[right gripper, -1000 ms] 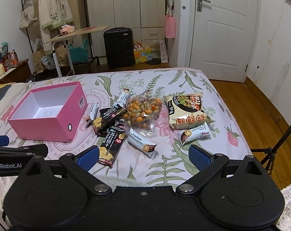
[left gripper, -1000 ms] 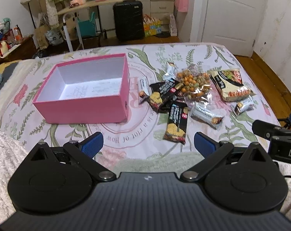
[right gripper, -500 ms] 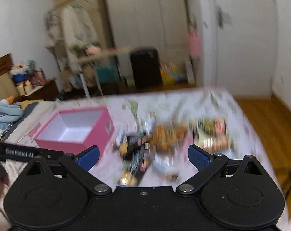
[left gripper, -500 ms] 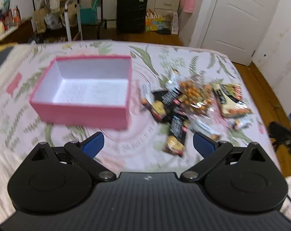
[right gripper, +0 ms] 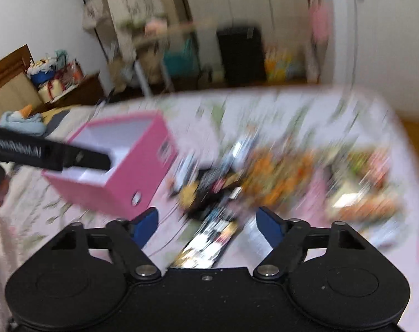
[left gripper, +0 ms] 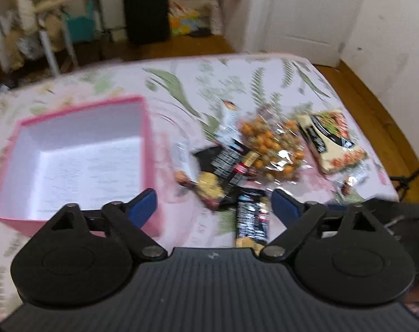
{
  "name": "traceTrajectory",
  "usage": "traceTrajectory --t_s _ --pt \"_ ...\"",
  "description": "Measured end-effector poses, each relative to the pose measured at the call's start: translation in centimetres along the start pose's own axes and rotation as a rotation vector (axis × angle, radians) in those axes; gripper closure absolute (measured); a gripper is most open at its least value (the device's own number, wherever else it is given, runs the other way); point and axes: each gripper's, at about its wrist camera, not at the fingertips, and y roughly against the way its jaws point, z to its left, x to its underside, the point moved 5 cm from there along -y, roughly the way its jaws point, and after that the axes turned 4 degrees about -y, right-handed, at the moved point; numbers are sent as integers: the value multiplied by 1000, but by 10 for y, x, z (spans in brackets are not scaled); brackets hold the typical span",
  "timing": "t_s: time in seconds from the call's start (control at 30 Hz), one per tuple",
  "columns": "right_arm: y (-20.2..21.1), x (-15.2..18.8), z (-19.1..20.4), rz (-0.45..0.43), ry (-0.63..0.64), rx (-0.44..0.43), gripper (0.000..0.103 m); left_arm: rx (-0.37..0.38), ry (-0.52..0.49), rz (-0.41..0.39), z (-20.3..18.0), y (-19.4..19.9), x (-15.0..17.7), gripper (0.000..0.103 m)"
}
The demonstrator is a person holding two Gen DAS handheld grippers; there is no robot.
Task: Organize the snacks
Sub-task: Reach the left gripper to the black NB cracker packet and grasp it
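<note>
- Left gripper (left gripper: 210, 203) and right gripper (right gripper: 205, 222): jaws just narrowing, still apart, gripping nothing.
- Snack packets (left gripper: 267, 149) right of pink box (left gripper: 149, 149); right wrist view badly blurred.

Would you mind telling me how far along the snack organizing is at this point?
Nothing looks packed yet: the pink box is empty, showing only its white inside. In hand: nothing. The left gripper and right gripper have just been closing partway, with no snack pressed between the pads. Left to do: every packet, including the black packets, the clear bag of orange snacks and the cream bag, lies on the bedspread.
</note>
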Motion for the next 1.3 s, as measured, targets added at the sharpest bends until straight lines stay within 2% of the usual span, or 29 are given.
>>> traceTrajectory --t_s 0.03,0.07,0.17,0.27,0.3,0.37,0.5,0.6,0.67,0.73,0.93,1.1,1.3 --pt "-16 7 -1 51 -17 -42 23 31 9 16 -4 -11 4 24" --pt "-29 12 -2 77 -32 -54 27 61 25 46 -6 -26 9 29" --pt "-58 27 -6 124 -137 -53 28 126 66 120 -10 -58 24 38" --pt "-77 43 -5 179 -159 -16 28 165 93 147 -9 -85 37 44" --pt "-82 47 -3 193 -151 6 28 179 94 160 -8 -93 41 48" --pt "-86 53 1 198 -139 37 28 197 104 200 -6 -108 50 52" --pt "-101 60 8 172 -105 98 27 245 132 262 -2 -133 62 69" --pt "-106 62 17 126 -10 146 29 279 155 317 -1 -147 72 72" --pt "-107 63 19 127 22 158 35 279 147 323 -3 -152 75 72" --pt "-103 66 19 117 19 159 39 281 142 328 -4 -151 76 71" --pt "-88 68 23 126 16 142 39 293 137 363 -8 -141 74 71" --pt "-66 57 26 131 23 139 40 350 138 390 -11 -127 69 71" --pt "-48 45 31 146 5 103 40 361 132 382 -7 -94 67 71"
